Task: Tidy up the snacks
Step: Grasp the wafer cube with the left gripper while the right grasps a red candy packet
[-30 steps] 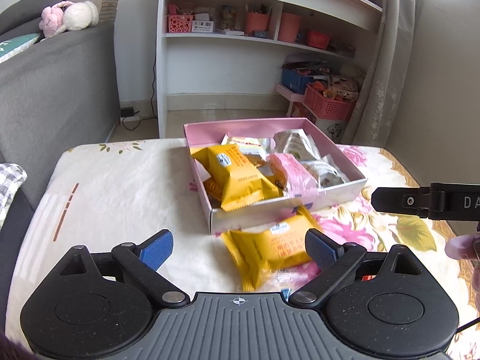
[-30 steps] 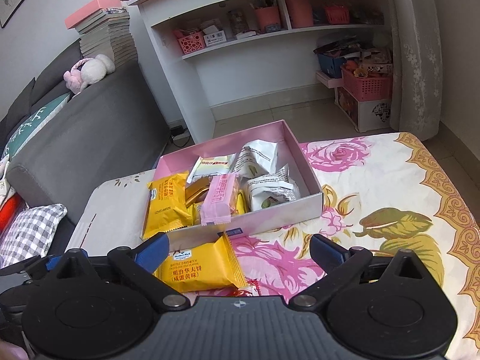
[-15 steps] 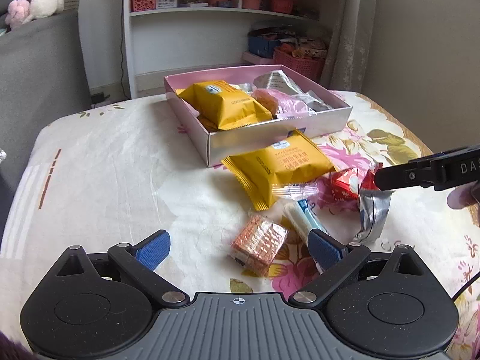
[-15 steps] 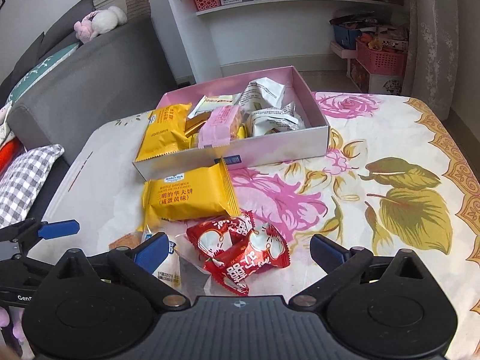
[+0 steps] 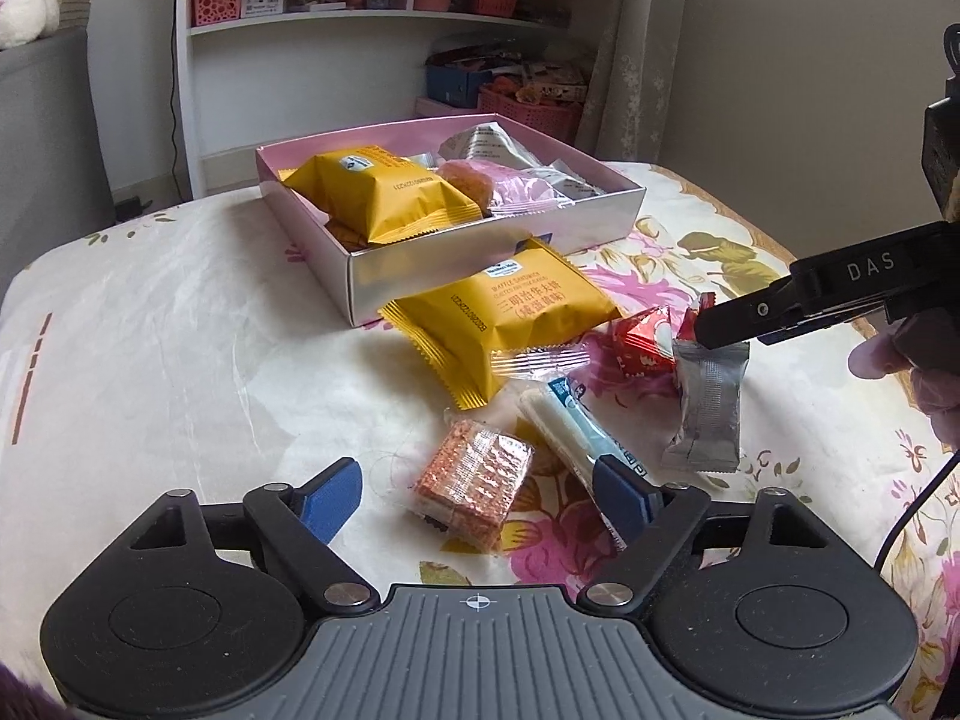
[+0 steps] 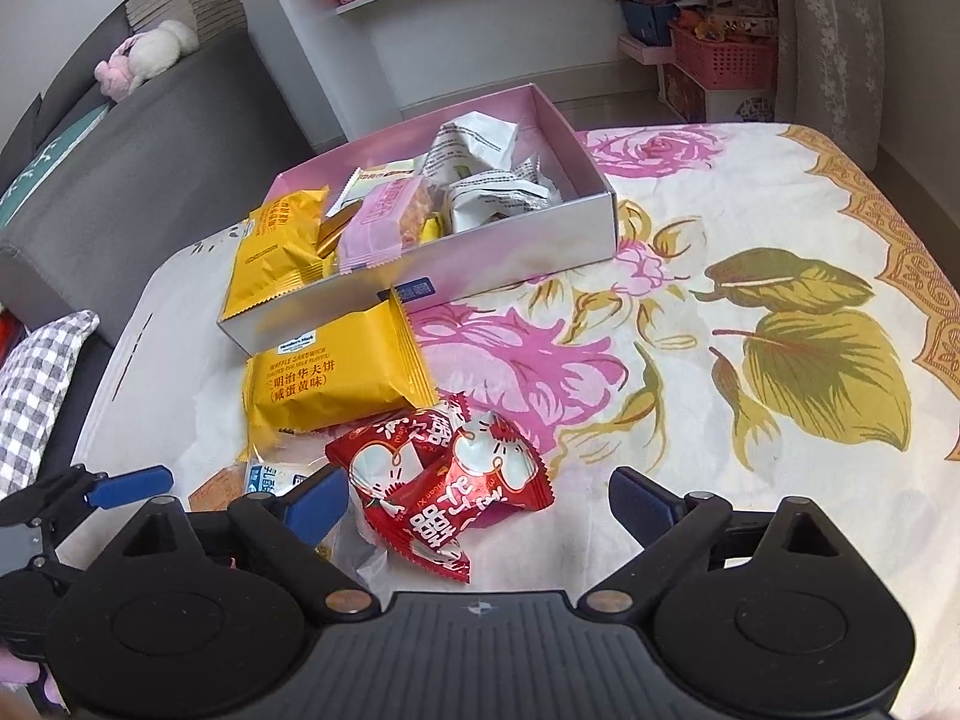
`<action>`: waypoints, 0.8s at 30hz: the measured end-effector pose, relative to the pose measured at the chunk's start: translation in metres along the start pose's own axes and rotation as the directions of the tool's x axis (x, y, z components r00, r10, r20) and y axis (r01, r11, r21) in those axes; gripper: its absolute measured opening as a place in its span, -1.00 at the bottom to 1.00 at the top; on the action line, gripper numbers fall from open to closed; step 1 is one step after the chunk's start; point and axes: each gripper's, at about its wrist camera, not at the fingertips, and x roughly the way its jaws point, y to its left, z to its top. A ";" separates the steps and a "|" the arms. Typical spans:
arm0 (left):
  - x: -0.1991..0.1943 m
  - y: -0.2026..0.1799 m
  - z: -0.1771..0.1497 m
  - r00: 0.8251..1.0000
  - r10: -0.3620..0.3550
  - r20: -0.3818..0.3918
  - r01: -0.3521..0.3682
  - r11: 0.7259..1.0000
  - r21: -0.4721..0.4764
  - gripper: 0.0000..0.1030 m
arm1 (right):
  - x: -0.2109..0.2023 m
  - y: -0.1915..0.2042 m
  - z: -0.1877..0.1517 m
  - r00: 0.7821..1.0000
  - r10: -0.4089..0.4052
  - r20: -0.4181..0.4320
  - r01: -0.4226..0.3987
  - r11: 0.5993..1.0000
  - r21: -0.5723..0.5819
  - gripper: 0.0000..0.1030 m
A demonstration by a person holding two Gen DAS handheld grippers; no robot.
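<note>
Pink box (image 5: 480, 252) part-filled; yellow pack (image 5: 504, 324), red packets (image 6: 444, 486), wafer (image 5: 474, 480) still loose on the cloth. Left gripper (image 5: 477, 495) and right gripper (image 6: 480, 498) both unclenched, jaws just narrowing, gripping nothing.

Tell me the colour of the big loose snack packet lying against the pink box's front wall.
Yellow-orange packet, with printed text; clearest in the right wrist view.

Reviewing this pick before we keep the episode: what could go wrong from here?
1. The left gripper, its jaws just closing, brackets the orange wafer pack, but its right finger overlaps the white-blue stick; it may snag both.
2. The right gripper straddles two overlapping red packets; one may slip.
</note>
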 end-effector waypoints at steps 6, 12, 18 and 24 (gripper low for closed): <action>0.003 0.002 0.000 1.000 0.004 -0.015 -0.004 1.000 -0.003 0.20 | 0.007 -0.008 0.000 0.999 0.028 -0.034 -0.026 0.998 0.060 0.40; 0.004 0.000 -0.002 0.999 0.025 -0.020 -0.025 1.000 0.012 0.11 | 0.011 -0.007 0.000 0.999 0.021 -0.044 -0.018 0.998 0.062 0.13; 0.008 -0.007 -0.003 0.997 0.069 -0.027 -0.067 0.996 0.057 -0.02 | 0.015 -0.009 0.000 0.998 0.037 -0.055 -0.033 0.996 0.078 -0.16; 0.003 -0.007 0.002 0.996 0.082 -0.035 -0.081 0.996 0.043 -0.35 | 0.010 0.001 0.002 0.997 0.048 -0.054 -0.046 0.998 0.045 -0.69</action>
